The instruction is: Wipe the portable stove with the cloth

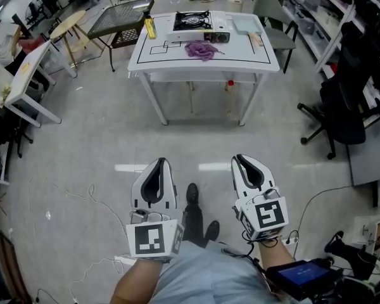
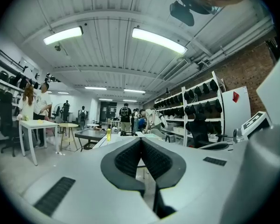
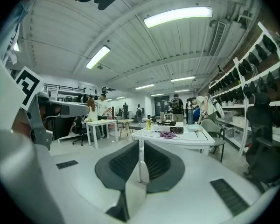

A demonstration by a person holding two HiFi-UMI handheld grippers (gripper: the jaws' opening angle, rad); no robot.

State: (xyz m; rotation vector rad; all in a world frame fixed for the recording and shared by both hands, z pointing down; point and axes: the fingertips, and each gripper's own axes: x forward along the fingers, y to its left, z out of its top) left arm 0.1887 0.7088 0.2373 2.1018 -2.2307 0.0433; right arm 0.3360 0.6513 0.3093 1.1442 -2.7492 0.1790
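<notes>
Top centre of the head view: white rectangular worktop (image 1: 158, 59) on thin white legs, smooth and matt, marked with thin black outlines. On its far half, portable stove (image 1: 192, 21): a flat box, black square top with a round burner and wire grate at the left, pale panel at the right, shiny silver front strip. Long axis running left to right across the frame, parallel to the worktop's far edge. Front strip turned toward the bottom of the frame.

Directly below the stove in the frame, cloth (image 1: 201, 49): purple, soft, crumpled into a loose heap on the worktop right at the stove's front. Touching or just apart, impossible to tell. Left of the stove, slim yellow bottle (image 1: 150, 27), standing. Right of the stove, flat pale blue tray (image 1: 247, 24).

Lower centre: 2 claws side by side over grey polished floor (image 1: 82, 144), well apart from the worktop, tips pointing up the frame toward it. Left claw (image 1: 159, 161): hard white shell, black ribbed pads (image 2: 126, 160), closed tip to tip with nothing between. Right claw (image 1: 240, 159): same make, ribbed pads (image 3: 125, 162) drawn together, likewise empty. Behind each, a marker cube (image 1: 153, 239) with black-and-white squares.
</notes>
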